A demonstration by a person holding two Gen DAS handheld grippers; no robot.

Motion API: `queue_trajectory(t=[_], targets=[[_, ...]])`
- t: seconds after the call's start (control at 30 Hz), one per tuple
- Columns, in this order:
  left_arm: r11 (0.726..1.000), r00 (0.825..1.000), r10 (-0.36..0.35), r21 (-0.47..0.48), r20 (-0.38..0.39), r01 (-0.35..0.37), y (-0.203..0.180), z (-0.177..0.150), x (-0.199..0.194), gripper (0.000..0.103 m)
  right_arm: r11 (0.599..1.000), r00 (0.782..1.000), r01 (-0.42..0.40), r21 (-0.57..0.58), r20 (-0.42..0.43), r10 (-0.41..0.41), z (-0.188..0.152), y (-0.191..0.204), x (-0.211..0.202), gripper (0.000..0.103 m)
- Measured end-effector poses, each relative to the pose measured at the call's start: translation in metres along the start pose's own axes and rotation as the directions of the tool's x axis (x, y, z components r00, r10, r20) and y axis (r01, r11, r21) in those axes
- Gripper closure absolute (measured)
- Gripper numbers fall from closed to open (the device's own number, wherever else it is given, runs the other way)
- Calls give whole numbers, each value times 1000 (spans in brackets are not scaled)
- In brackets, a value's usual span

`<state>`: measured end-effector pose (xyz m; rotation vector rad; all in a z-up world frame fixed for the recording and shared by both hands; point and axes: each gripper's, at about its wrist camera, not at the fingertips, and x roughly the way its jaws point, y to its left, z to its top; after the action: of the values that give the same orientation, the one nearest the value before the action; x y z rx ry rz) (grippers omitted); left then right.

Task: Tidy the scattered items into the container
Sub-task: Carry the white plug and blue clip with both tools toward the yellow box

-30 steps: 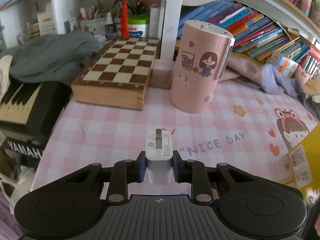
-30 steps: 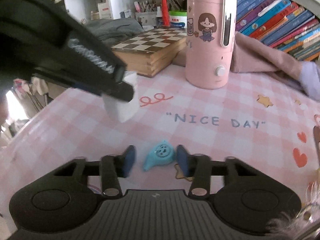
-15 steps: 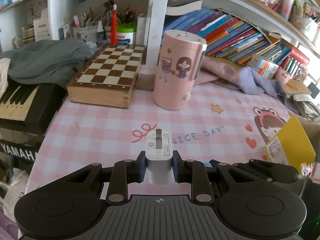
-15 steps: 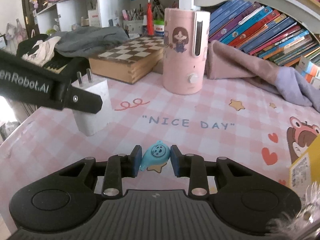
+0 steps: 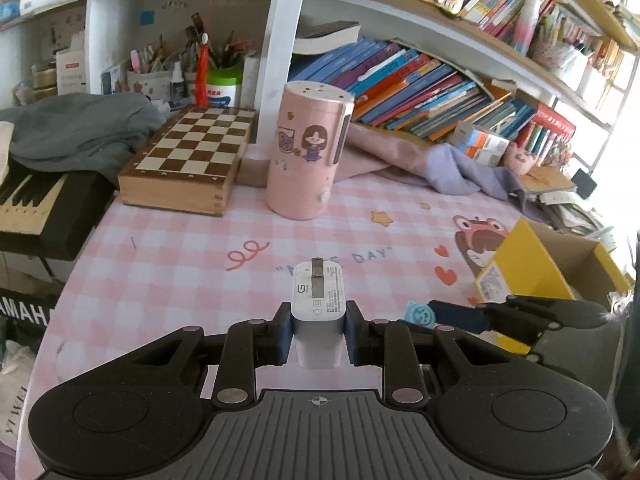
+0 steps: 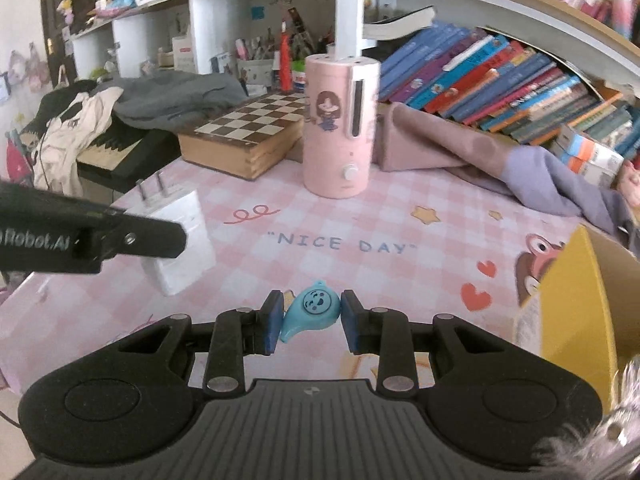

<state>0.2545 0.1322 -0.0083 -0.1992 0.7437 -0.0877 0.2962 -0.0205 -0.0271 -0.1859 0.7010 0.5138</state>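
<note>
My left gripper (image 5: 318,330) is shut on a white plug charger (image 5: 318,300), prongs pointing forward, held above the pink checked mat. The charger also shows in the right wrist view (image 6: 180,240), in the left gripper's fingers (image 6: 120,240). My right gripper (image 6: 308,318) is shut on a small blue teardrop toy (image 6: 310,312), lifted off the mat. The toy (image 5: 418,314) and right gripper (image 5: 440,314) show in the left wrist view. A yellow cardboard box (image 5: 532,272) stands open at the right; it also shows in the right wrist view (image 6: 576,300).
A pink cylindrical humidifier (image 5: 306,156) stands mid-table. A wooden chessboard box (image 5: 188,160) lies behind left. A keyboard (image 5: 36,208) and grey cloth (image 5: 76,128) sit far left. Pink and lilac cloth (image 5: 432,164) lies by leaning books (image 5: 420,88).
Both grippers rose and pulled back from the mat. The right gripper closed on the blue toy and lifted it. The yellow box came into view at the right.
</note>
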Motion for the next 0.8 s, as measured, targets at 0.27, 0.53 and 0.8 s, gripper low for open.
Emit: queue_trajectory(t=[0.27, 0.53, 0.8], targets=[[998, 999, -47, -31, 23, 48, -10, -24, -37, 78, 999, 1000, 12, 43, 25, -13, -13, -5, -48, 74], [995, 995, -88, -33, 55, 90, -17, -47, -77, 78, 998, 999, 13, 59, 49, -15, -27, 4, -92, 74], [993, 991, -109, -32, 83, 112, -20, -78, -114, 78, 998, 998, 23, 66, 59, -27, -55, 25, -132, 74]])
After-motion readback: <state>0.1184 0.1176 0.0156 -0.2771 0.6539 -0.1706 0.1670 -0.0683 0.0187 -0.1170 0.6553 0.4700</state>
